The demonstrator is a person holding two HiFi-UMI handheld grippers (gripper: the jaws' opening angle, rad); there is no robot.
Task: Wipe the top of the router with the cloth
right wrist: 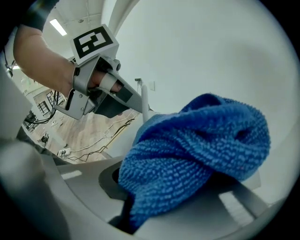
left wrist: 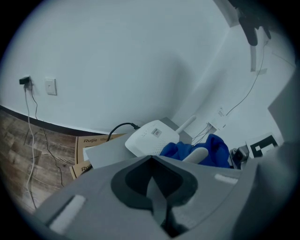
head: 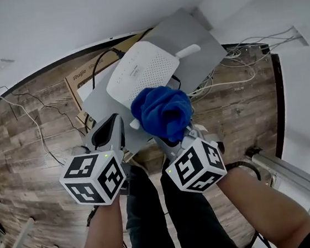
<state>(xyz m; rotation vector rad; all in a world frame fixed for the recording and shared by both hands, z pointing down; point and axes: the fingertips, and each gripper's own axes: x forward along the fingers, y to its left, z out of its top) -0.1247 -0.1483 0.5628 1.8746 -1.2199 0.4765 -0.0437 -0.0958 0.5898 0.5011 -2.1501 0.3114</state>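
Observation:
The white router [head: 143, 72] lies flat on a grey board [head: 189, 36], one antenna [head: 188, 51] pointing right. A bunched blue cloth [head: 163, 111] covers the router's near right corner, and my right gripper [head: 173, 135] is shut on it from below. In the right gripper view the cloth [right wrist: 197, 150] fills the jaws and hides the router. My left gripper [head: 112, 128] is shut and holds nothing, just left of the cloth at the board's near edge. The left gripper view shows the router [left wrist: 152, 137] ahead with the cloth [left wrist: 213, 149] to its right.
A cardboard box [head: 77, 79] sticks out from under the board at the left. A black cable [head: 100, 60] runs to the router's back. Loose cables lie on the wood floor [head: 34, 134], and a tangle of wires [head: 237, 61] sits by the wall. White walls stand close behind.

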